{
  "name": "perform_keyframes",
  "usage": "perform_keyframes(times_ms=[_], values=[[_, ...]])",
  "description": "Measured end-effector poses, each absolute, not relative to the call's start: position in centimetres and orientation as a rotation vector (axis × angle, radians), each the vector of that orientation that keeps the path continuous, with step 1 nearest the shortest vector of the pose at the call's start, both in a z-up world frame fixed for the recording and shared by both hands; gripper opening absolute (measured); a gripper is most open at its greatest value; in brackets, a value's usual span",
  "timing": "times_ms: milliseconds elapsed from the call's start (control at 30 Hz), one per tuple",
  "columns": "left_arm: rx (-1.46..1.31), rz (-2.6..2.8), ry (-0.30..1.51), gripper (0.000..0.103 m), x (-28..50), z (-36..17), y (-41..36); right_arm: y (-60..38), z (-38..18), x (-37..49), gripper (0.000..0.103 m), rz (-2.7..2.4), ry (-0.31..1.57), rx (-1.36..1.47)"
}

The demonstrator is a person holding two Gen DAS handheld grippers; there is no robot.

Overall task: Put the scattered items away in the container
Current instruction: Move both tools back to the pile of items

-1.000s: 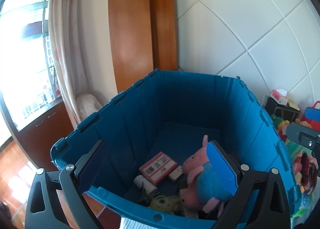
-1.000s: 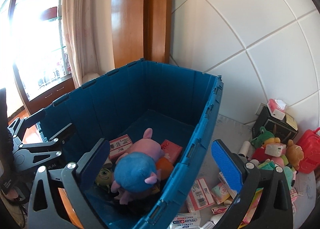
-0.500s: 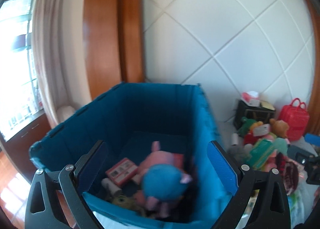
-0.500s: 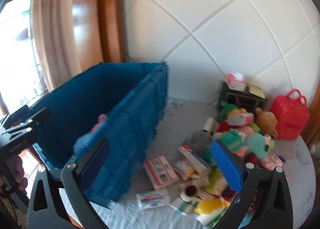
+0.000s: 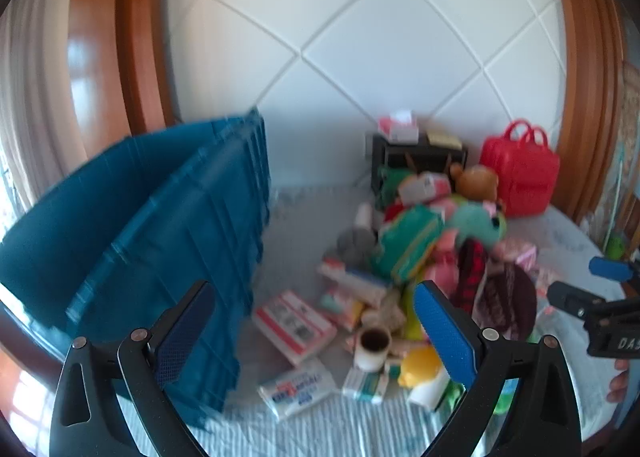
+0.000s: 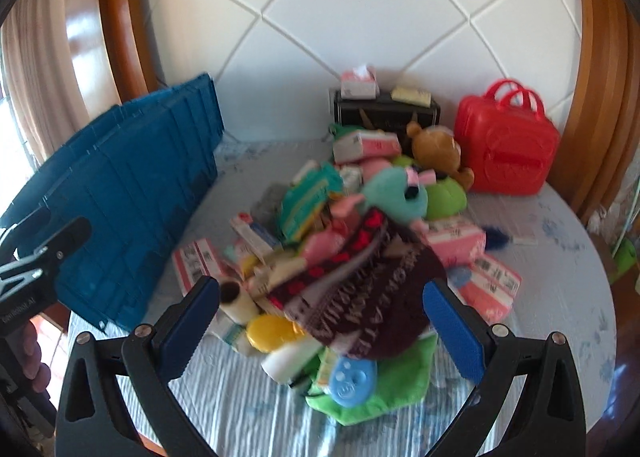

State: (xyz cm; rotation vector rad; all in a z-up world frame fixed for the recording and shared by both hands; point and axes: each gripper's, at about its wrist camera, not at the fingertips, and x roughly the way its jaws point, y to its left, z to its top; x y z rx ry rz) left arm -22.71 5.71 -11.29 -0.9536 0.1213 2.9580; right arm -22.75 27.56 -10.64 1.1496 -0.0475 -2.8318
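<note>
The blue crate (image 5: 168, 241) stands at the left of the bed; its outer wall (image 6: 120, 193) also shows in the right wrist view. A heap of scattered items lies to its right: a dark knit hat (image 6: 360, 289), a teal plush (image 6: 396, 193), a green pouch (image 5: 404, 245), boxes (image 5: 296, 321) and a roll (image 5: 374, 343). My left gripper (image 5: 316, 333) is open above the boxes beside the crate. My right gripper (image 6: 324, 321) is open over the hat and a yellow lid (image 6: 268, 331). Neither holds anything.
A red plastic case (image 6: 504, 145) and a black box (image 6: 384, 113) with tissue packs stand by the white padded wall. A brown teddy (image 6: 436, 149) leans there. A green cloth (image 6: 384, 381) lies at the front. The bed edge curves at right.
Both grippers have swung right, from over the crate's inside to over the heap on the bed. The pink and blue plush in the crate is out of view.
</note>
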Motion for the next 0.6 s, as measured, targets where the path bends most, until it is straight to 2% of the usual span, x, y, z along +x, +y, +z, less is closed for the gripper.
perform_keyframes(times_ms=[267, 400, 600], values=[[-1.218, 2.786, 0.226, 0.1, -22.8, -20.7, 5.9, 27.2, -16.4, -22.2, 0.103, -2.746, -0.113, 1.334], [-1.312, 2.7, 0.29, 0.094, -22.8, -25.4, 4.7, 25.6, -18.9, -21.8, 0.103, -2.73, -0.144, 1.395], [-1.339, 2.599, 0.336, 0.094, -21.9, -29.2, 3.5, 23.4, -22.2, -21.0, 0.103, -2.74, -0.226, 1.466]])
